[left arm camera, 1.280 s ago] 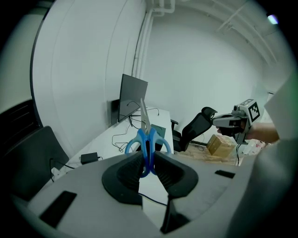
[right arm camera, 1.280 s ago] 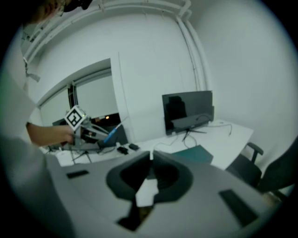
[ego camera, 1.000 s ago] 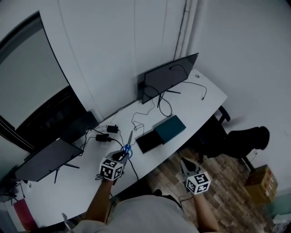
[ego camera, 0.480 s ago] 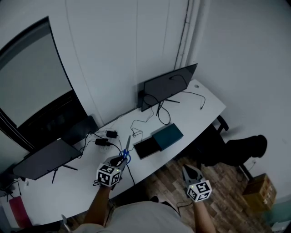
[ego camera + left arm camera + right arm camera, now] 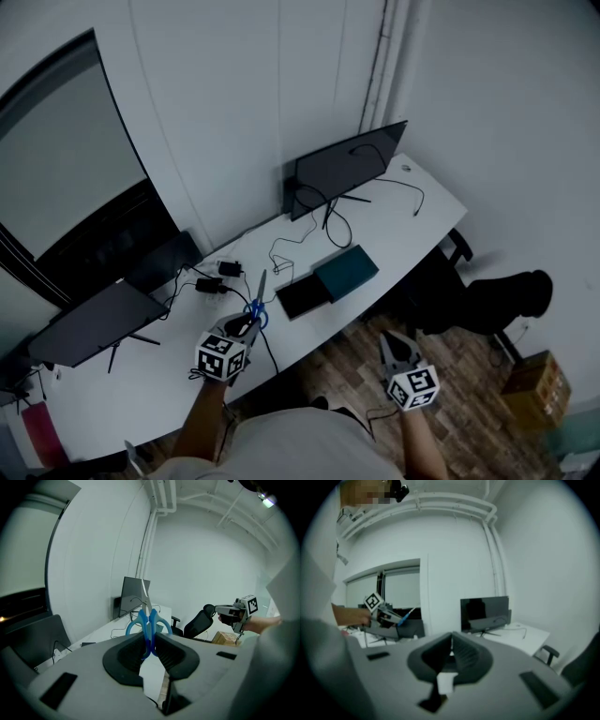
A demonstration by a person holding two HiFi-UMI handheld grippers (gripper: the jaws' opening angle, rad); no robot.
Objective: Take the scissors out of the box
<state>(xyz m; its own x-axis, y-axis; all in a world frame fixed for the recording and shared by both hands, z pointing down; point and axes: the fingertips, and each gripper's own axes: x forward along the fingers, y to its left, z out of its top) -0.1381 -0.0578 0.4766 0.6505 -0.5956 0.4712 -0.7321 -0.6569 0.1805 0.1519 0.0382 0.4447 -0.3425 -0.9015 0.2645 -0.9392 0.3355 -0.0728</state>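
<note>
The left gripper [image 5: 246, 328] is clamped on the blue handles of the scissors [image 5: 149, 624]; the blades point up and away from it, clear above the white desk [image 5: 384, 234]. Ahead of it and to its right the box [image 5: 337, 277] lies open on the desk in two parts, a black tray [image 5: 300, 298] and a teal lid [image 5: 354, 269] touching side by side; what the tray holds cannot be made out. Further right, off the desk edge over the wooden floor [image 5: 356, 347], the right gripper [image 5: 451, 641] has its jaws closed together, nothing between them.
</note>
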